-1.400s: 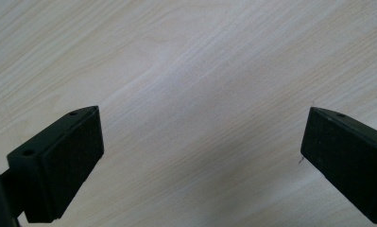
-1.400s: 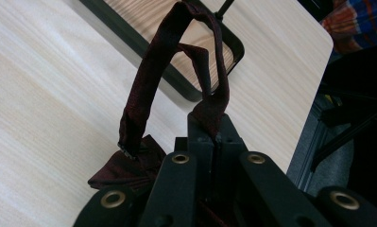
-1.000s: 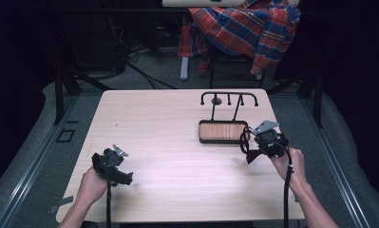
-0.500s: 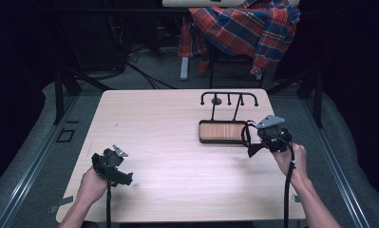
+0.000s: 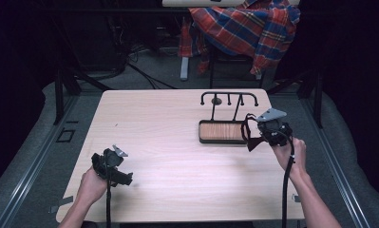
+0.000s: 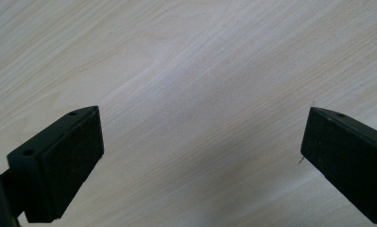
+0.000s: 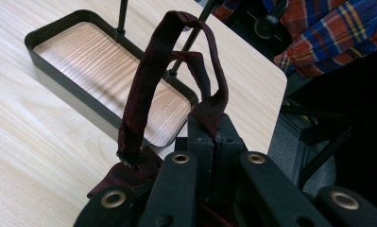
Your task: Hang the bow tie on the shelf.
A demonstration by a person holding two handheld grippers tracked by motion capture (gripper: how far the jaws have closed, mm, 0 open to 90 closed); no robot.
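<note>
Black fingers, brass-ringed screw holes

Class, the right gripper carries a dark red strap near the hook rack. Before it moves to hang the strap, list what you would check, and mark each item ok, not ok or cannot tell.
1. Right gripper shut on the dark red strap: ok, fingers are closed with the fabric pinched between them.
2. A loop of strap stands open above the fingers: ok, seen in the right gripper view.
3. Hook rack stands upright over its wooden tray: ok.
4. Hooks free of other items: ok, nothing hangs from them.
5. Left gripper out of the way: ok, open over bare table at the near left.
6. Strap's hanging end free of the tray: cannot tell.
</note>
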